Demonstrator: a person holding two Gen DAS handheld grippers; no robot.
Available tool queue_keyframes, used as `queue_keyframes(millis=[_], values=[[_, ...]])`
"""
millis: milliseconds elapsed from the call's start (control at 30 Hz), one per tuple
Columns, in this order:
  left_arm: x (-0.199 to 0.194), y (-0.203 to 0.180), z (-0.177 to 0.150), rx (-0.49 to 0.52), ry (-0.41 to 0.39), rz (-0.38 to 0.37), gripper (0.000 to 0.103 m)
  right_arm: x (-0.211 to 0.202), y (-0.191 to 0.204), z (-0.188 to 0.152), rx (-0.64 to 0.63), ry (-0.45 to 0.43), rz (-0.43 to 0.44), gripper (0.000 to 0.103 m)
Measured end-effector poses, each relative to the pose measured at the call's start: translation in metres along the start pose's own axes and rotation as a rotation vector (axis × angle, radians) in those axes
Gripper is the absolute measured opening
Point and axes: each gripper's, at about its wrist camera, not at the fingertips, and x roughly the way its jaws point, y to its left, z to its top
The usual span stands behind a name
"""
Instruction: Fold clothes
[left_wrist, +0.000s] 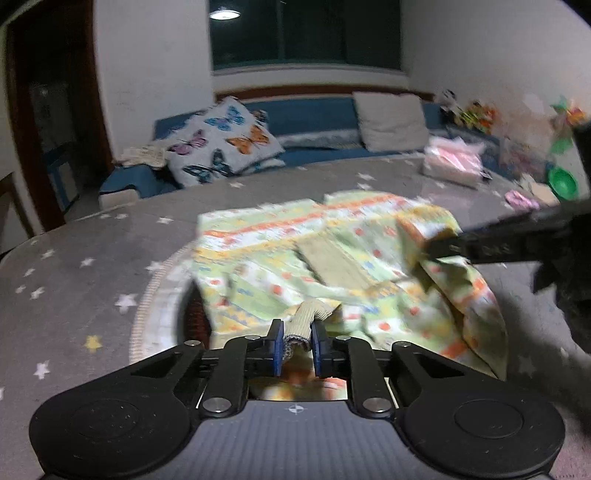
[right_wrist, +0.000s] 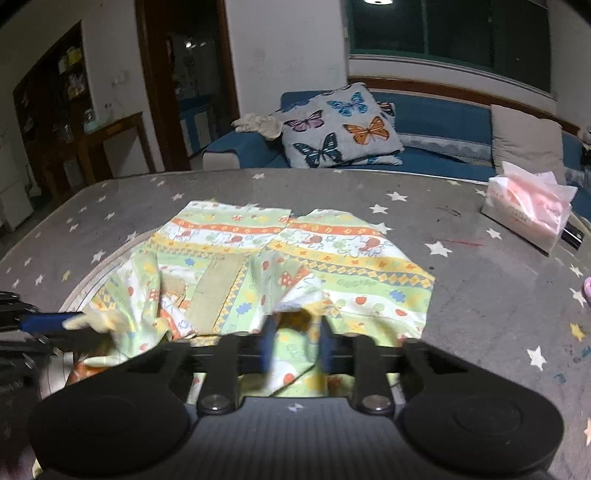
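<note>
A small child's garment (left_wrist: 332, 266) in green, yellow and orange print lies on the grey star-patterned table (left_wrist: 92, 240). It also shows in the right wrist view (right_wrist: 295, 254). My left gripper (left_wrist: 298, 341) is shut on its beige ribbed cuff (left_wrist: 308, 317) at the near edge. My right gripper (right_wrist: 295, 345) is shut on a raised fold of the printed cloth. The right gripper also shows in the left wrist view (left_wrist: 430, 247), pinching the garment's right side. The left gripper's blue finger (right_wrist: 48, 321) shows at the left of the right wrist view.
A pink tissue pack (right_wrist: 528, 206) lies at the table's far right. A green bowl (left_wrist: 561, 182) and small toys stand at the right edge. A blue sofa (right_wrist: 436, 122) with a butterfly cushion (right_wrist: 340, 125) lies behind the table. A round woven mat (left_wrist: 159, 291) sits under the garment.
</note>
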Motion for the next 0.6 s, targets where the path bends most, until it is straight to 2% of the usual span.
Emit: queue_keyframes(millis=[233, 367, 500, 567, 600], values=[[-0.026, 0.044, -0.004, -0.101, -0.041, 0.118, 0.014, -0.036, -0.017, 0.003, 0.054, -0.088, -0.047, 0.003], [-0.046, 0.071, -0.011, -0.171, -0.063, 0.193, 0.014, -0.048, -0.023, 0.004, 0.053, -0.095, -0.065, 0.003], [-0.06, 0.092, -0.023, -0.206, -0.066, 0.254, 0.014, -0.042, -0.017, 0.005, 0.028, -0.063, -0.042, 0.011], [-0.062, 0.103, -0.029, -0.225, -0.052, 0.282, 0.014, -0.035, -0.011, 0.004, 0.014, -0.047, -0.027, 0.026], [-0.063, 0.108, -0.031, -0.233, -0.045, 0.297, 0.014, -0.031, -0.008, 0.004, 0.007, -0.038, -0.02, 0.039]])
